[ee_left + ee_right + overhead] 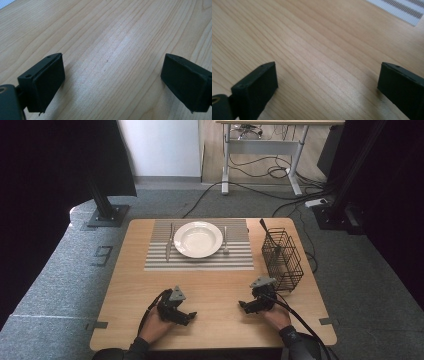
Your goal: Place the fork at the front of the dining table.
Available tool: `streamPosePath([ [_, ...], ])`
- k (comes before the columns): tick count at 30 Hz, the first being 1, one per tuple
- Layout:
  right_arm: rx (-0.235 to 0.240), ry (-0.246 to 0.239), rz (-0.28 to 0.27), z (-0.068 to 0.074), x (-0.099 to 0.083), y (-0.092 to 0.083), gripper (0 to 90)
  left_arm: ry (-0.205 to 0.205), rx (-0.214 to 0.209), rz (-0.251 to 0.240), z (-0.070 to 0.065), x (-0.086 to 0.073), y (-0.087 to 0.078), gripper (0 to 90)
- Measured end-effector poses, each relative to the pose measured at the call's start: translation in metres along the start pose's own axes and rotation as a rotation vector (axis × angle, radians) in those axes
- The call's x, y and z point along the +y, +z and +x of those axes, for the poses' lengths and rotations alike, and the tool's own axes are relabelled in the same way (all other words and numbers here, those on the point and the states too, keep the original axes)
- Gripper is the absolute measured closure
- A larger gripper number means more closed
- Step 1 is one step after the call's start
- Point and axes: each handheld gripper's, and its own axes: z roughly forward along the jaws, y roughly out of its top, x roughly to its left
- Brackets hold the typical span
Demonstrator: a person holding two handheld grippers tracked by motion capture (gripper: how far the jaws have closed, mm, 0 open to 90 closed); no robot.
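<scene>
1. While both hands rest low over the near half of the wooden table (215,290), the left gripper (189,316) sits at the near left with its jaws spread wide and nothing between them.
2. Seen from the left gripper view, the left gripper (112,82) has only bare wood grain between its two black pads, which stand well apart.
3. At the near right, the right gripper (243,306) lies close to the tabletop, jaws pointing left toward the table's middle, set wide and empty.
4. Seen from the right gripper view, the right gripper (327,90) frames plain wood between its pads, and a corner of the striped placemat (402,8) shows at the far right.
5. Far from both grippers, the striped placemat (200,262) lies across the far middle of the table.
6. On that mat the white plate (198,239) stands in the centre, empty.
7. A knife (169,242) lies just beside the plate on its left, running near to far on the mat.
8. A fork (225,240) lies just beside the plate on its right, also running near to far.
9. The black wire basket (283,257) stands at the right edge of the table, just beyond the right gripper, with a dark handle rising from its far left corner.
10. Cables trail from each gripper back toward the person's sleeves at the near edge.
</scene>
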Motion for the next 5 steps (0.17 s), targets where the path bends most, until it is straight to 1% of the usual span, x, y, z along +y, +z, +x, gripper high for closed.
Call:
streamPosePath([
  [1, 0.009, 0.01, -0.008, -0.001, -0.001, 0.0011, 0.0, 0.0, 0.0, 0.0, 0.0, 0.0, 0.0, 5.0],
  [3, 0.005, 0.009, -0.031, -0.0005, -0.0024, 0.0028, 0.0, 0.0, 0.0, 0.0, -0.0002, 0.0, 0.0001, 5.0],
  [5, 0.005, 0.008, -0.033, -0.0005, -0.0024, 0.003, 0.0, 0.0, 0.0, 0.0, -0.0001, 0.0001, 0.0002, 4.9],
])
